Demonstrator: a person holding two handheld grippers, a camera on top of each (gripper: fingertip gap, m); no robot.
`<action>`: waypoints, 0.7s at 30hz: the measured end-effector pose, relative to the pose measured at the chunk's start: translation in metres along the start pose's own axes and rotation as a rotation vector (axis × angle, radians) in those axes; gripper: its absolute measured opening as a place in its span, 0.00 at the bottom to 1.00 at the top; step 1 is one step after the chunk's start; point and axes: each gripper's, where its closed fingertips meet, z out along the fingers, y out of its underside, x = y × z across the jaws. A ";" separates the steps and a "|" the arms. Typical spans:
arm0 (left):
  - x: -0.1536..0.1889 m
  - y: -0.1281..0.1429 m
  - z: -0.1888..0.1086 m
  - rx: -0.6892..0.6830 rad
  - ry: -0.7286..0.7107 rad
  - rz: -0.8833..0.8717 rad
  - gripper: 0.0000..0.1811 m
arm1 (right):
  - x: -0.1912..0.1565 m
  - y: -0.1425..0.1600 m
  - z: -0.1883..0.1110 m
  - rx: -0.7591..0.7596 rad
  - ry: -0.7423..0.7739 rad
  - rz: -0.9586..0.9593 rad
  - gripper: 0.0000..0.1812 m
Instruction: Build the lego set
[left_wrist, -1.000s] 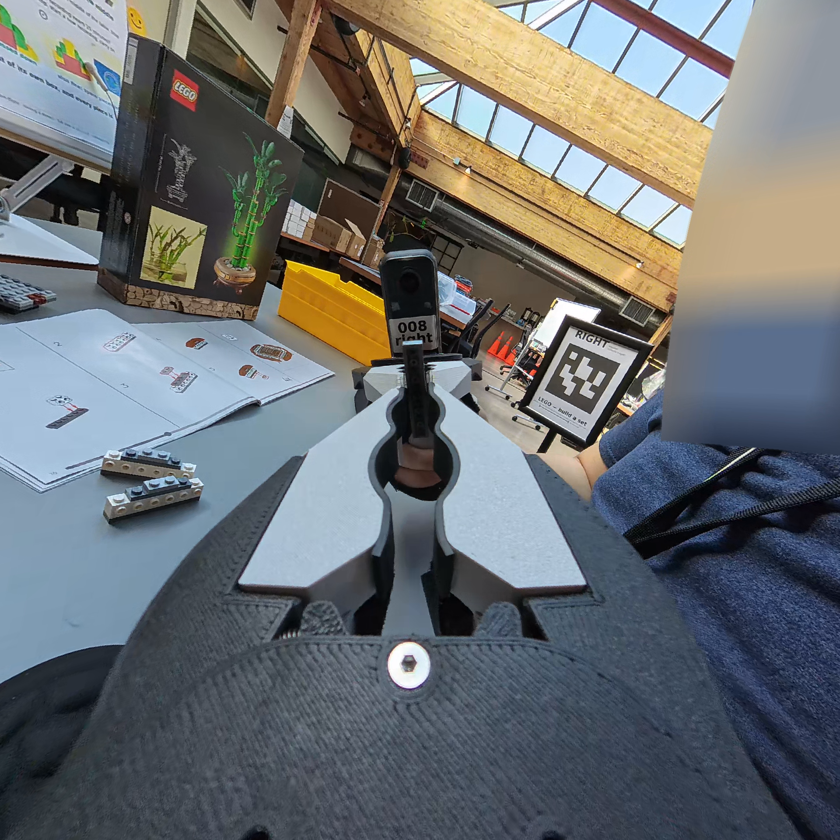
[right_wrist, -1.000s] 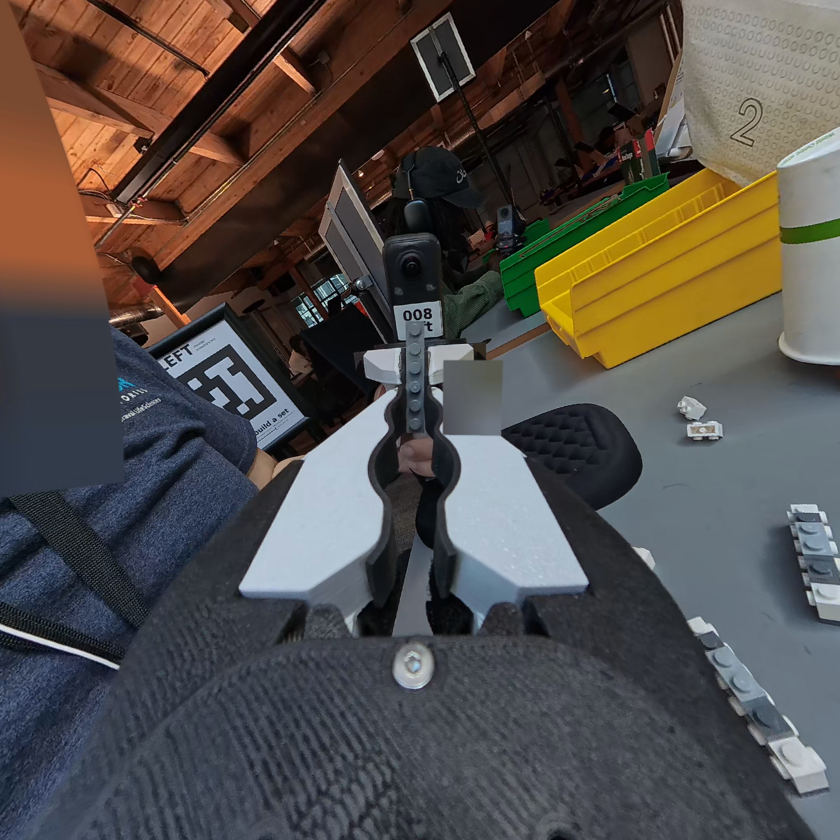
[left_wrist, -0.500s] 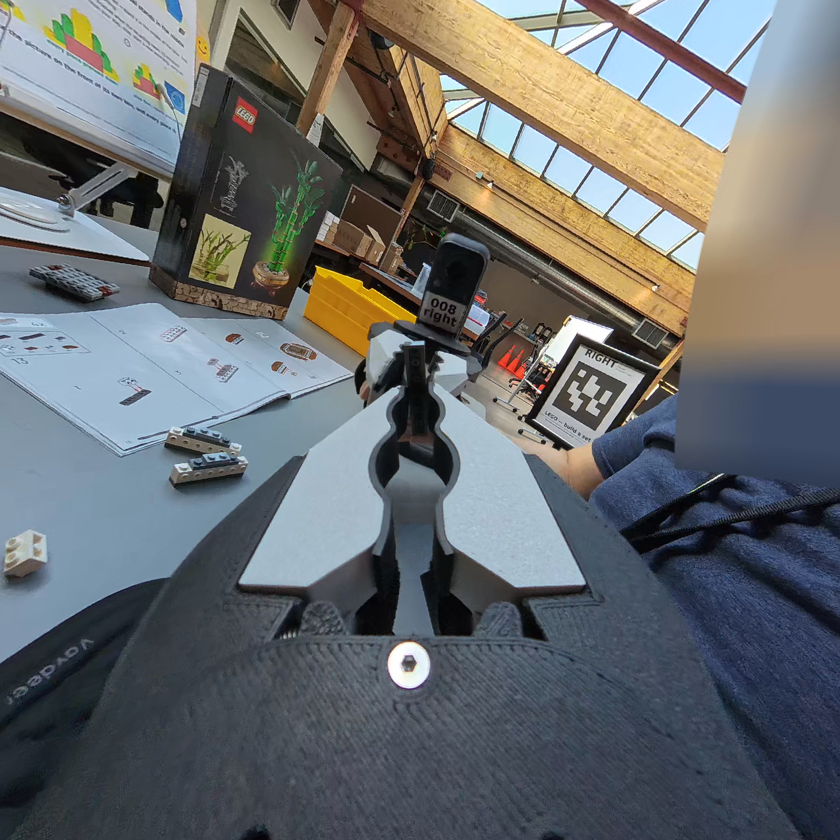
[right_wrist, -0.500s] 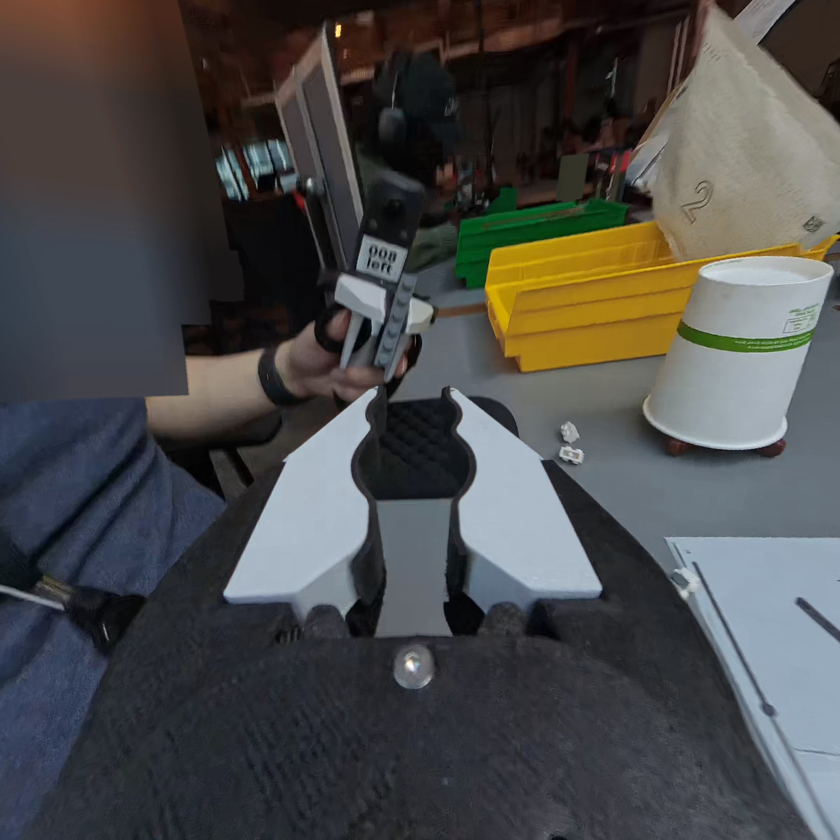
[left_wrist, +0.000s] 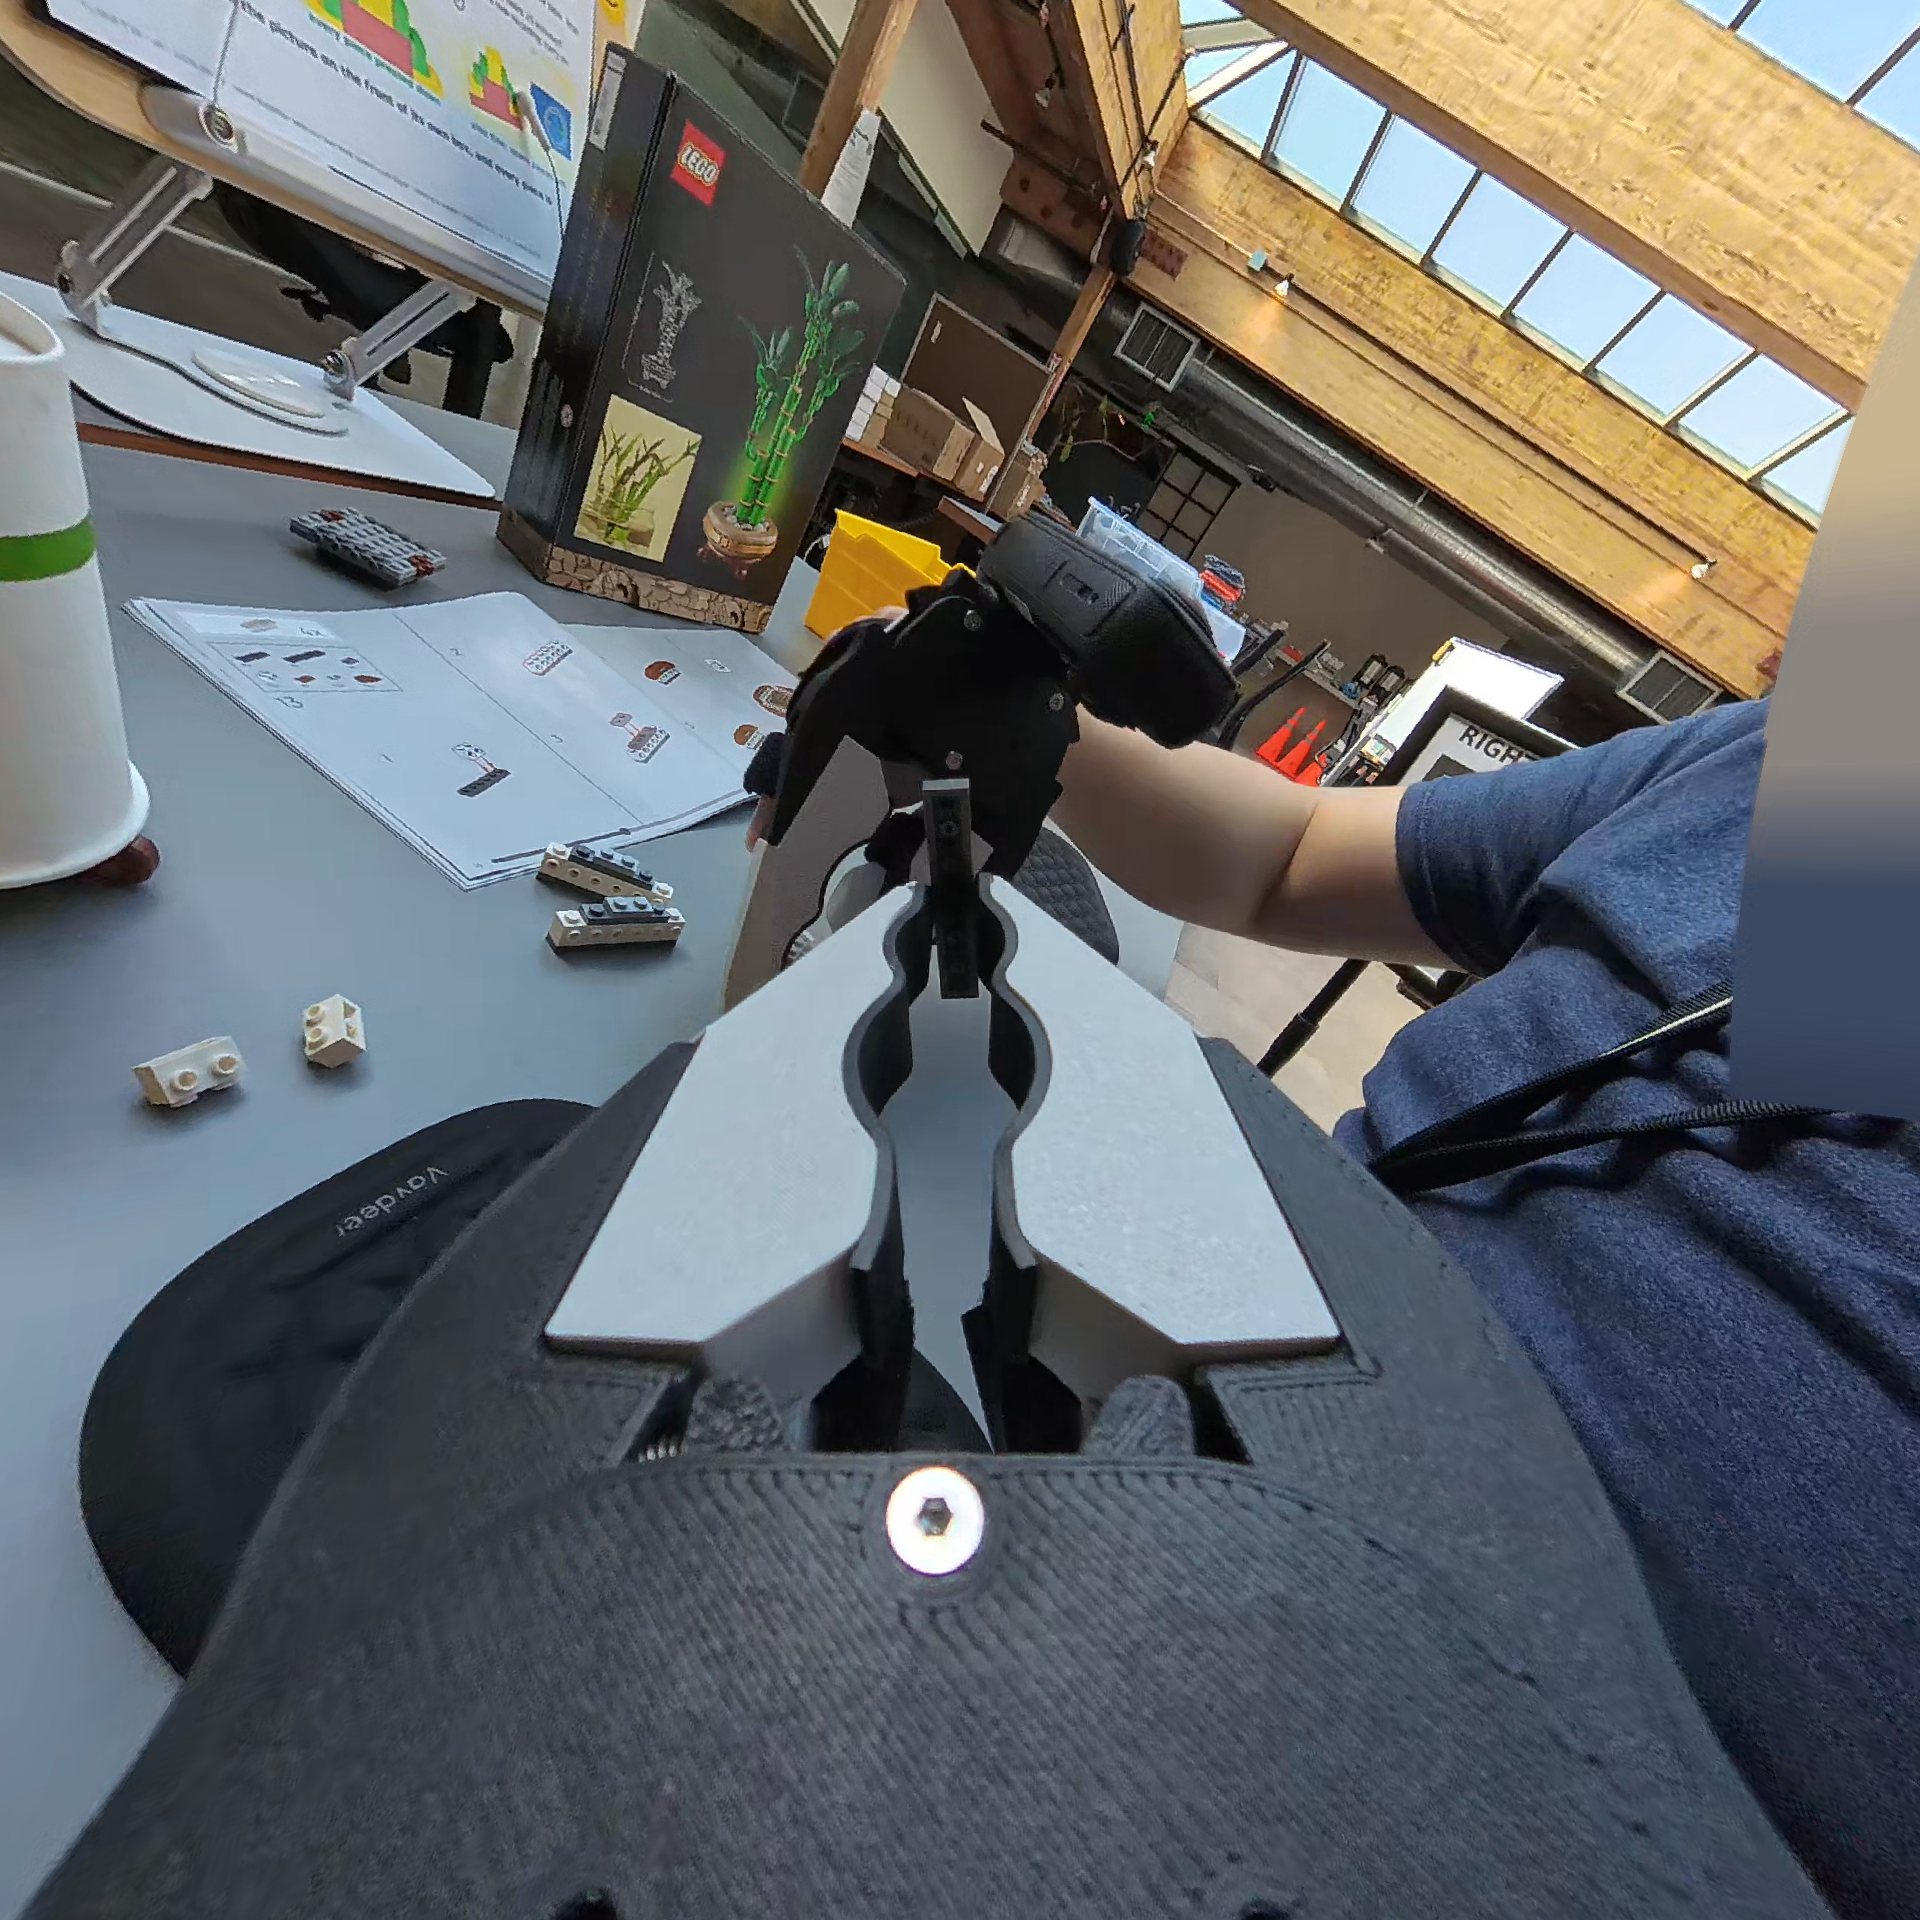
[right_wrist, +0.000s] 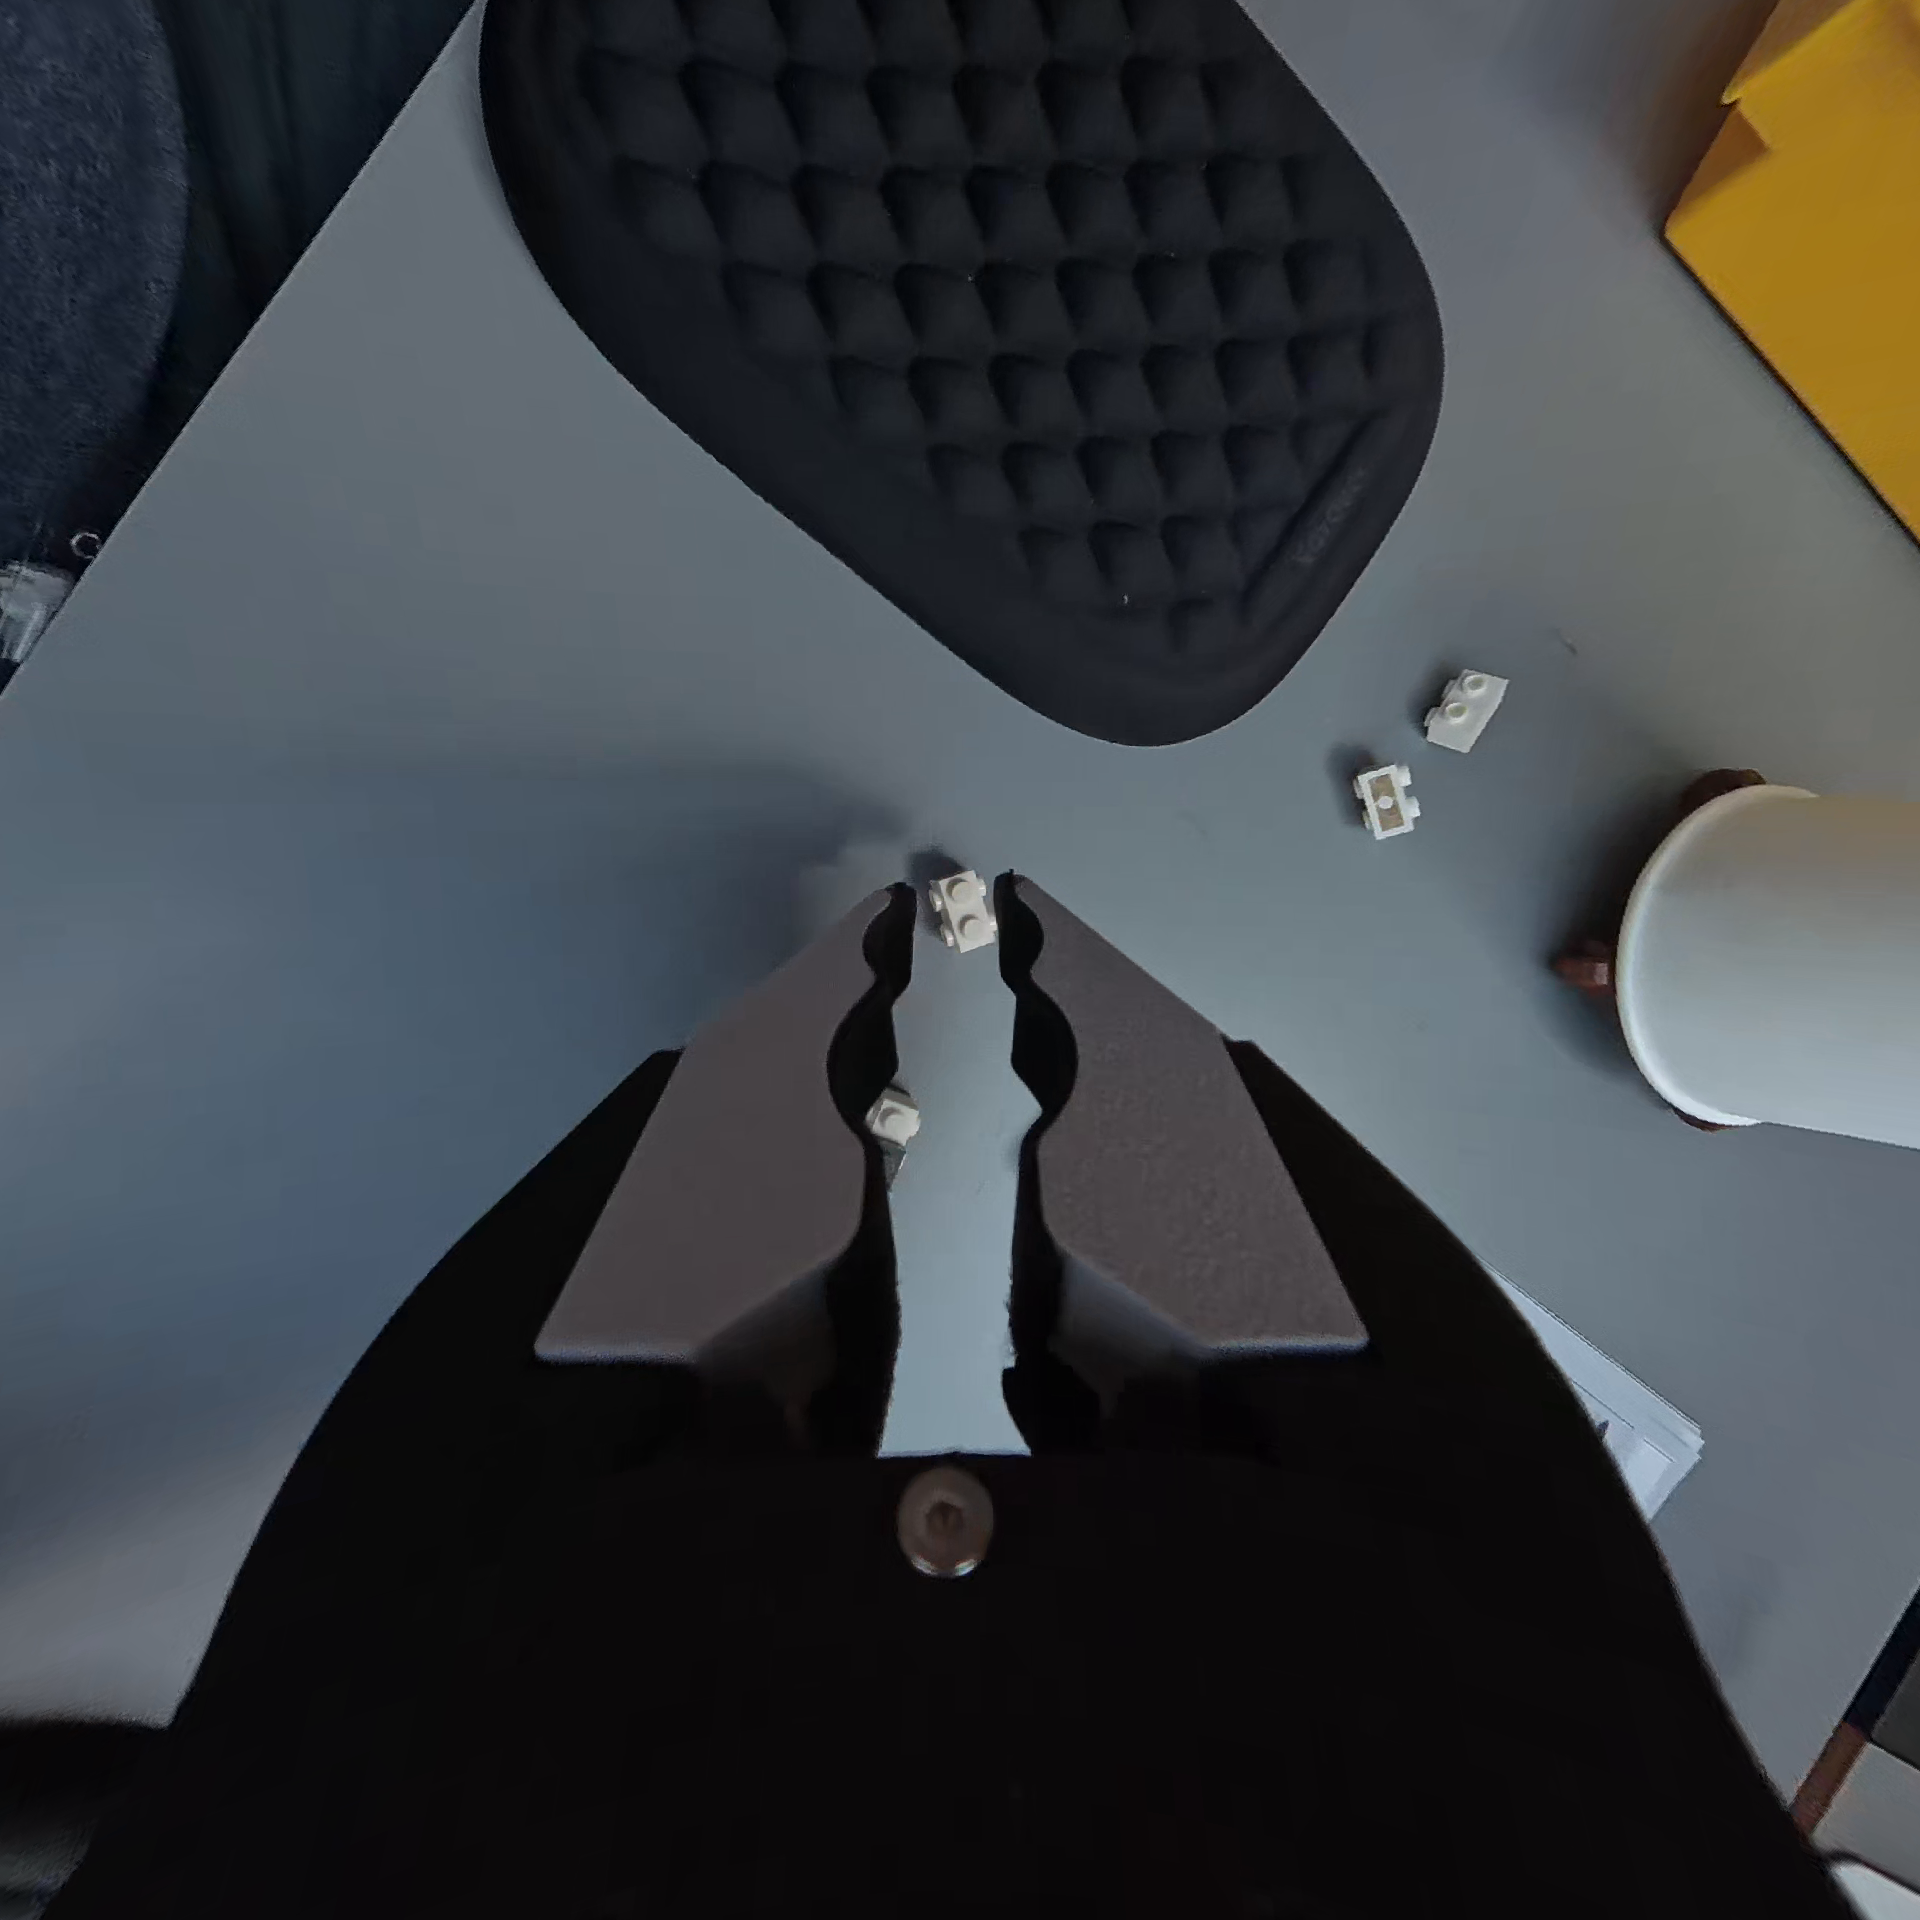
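Note:
My left gripper is shut on a long dark grey plate, held upright above the table's near edge. My right gripper is open and points straight down at the grey table. Its fingertips stand on either side of a small white brick lying there. A second small white piece lies under its left finger. The right gripper also shows in the left wrist view, just beyond the plate. Two tan and dark grey assemblies lie by the instruction booklet.
Two loose white bricks lie between a black wrist pad and a white cup. A yellow bin is at the far right. The set's box and a grey plate assembly stand behind the booklet. Tip to tip, the grippers are about 15 cm apart.
The right gripper has let go of the dark grey plate, swung away and down, and now stands open over a small white brick. The left gripper keeps the plate and has turned left.

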 end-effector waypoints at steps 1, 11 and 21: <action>0.000 0.002 0.001 -0.008 -0.001 0.003 0.03 | 0.001 0.000 0.001 -0.007 -0.017 -0.010 0.10; 0.000 0.008 0.000 0.003 0.018 -0.024 0.03 | 0.001 0.014 0.015 -0.160 -0.120 -0.030 0.06; -0.009 0.008 0.016 -0.029 0.022 -0.129 0.03 | 0.044 -0.078 -0.087 0.865 -0.219 0.823 0.04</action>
